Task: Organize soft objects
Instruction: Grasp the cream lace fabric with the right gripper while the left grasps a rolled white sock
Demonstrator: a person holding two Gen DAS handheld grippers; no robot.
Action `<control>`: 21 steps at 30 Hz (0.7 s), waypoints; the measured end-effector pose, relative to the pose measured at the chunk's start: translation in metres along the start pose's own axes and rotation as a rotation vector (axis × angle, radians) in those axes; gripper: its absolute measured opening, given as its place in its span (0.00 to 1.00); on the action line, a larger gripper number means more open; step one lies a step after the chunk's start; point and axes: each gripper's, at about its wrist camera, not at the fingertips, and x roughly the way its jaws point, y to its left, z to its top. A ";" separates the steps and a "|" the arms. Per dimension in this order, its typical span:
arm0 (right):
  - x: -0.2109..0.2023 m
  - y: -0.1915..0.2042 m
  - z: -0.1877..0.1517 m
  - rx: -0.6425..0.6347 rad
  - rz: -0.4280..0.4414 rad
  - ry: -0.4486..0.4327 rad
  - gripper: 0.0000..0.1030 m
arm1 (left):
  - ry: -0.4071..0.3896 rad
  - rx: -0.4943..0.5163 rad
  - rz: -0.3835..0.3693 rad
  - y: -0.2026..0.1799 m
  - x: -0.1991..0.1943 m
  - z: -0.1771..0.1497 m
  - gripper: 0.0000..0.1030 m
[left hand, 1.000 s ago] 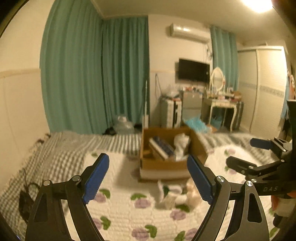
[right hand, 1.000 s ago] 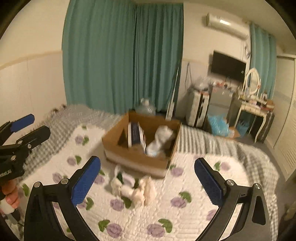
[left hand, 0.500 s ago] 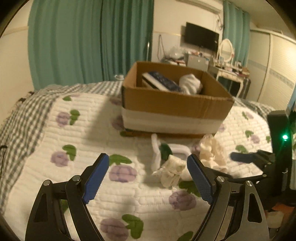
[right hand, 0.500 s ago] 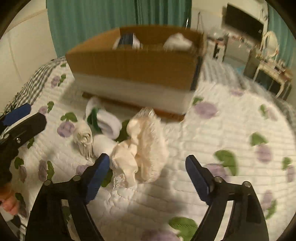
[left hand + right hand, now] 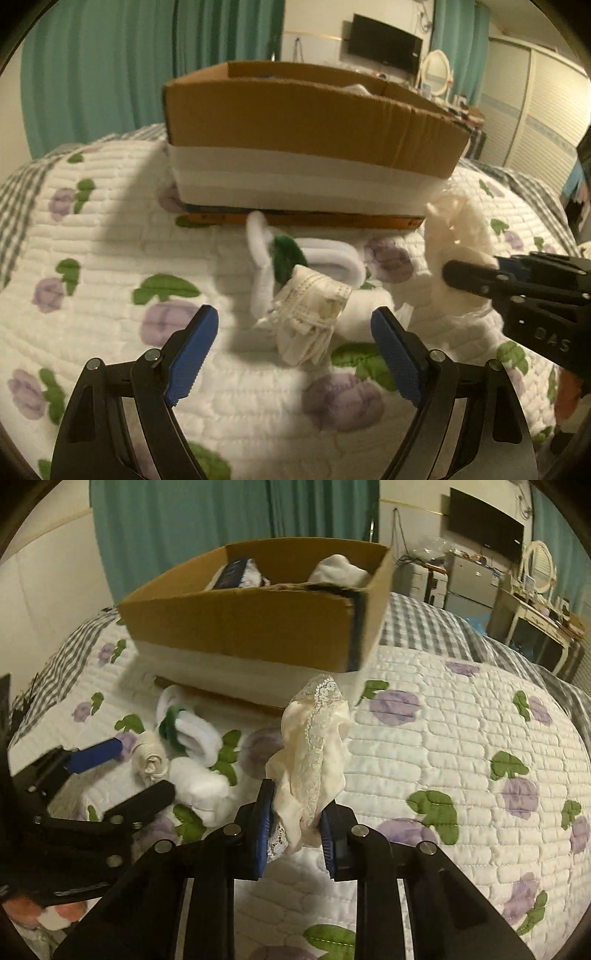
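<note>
A cardboard box point(image 5: 310, 122) stands on the bed, with folded items inside point(image 5: 338, 568). In front of it lie a white and green sock point(image 5: 295, 254), a rolled cream cloth point(image 5: 312, 314) and a white sock point(image 5: 199, 782). My right gripper point(image 5: 295, 825) is shut on a cream lace garment point(image 5: 314, 746), which stands up from its jaws; it also shows in the left wrist view point(image 5: 458, 240). My left gripper point(image 5: 293, 336) is open, its jaws to either side of the rolled cream cloth, just short of it.
The bed has a white quilt with purple flowers point(image 5: 461, 746) over a grey checked cover point(image 5: 424, 624). Teal curtains point(image 5: 110, 74), a wardrobe point(image 5: 535, 110) and a dressing table point(image 5: 535, 602) are behind.
Both grippers dropped low toward the pile in front of the box. The right gripper closed on the cream lace garment. The left gripper stayed open and came up to the rolled cloth.
</note>
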 end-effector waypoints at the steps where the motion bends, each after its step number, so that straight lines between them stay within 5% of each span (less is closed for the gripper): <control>1: 0.000 -0.001 -0.001 0.000 -0.004 0.006 0.22 | -0.003 -0.004 -0.008 0.000 0.002 0.001 0.82; 8: 0.004 0.002 0.000 -0.008 -0.028 0.022 0.22 | -0.027 0.039 -0.060 -0.004 -0.003 0.003 0.33; 21: -0.025 0.000 -0.006 0.021 -0.055 -0.033 0.22 | -0.058 0.033 -0.049 0.008 -0.051 -0.005 0.31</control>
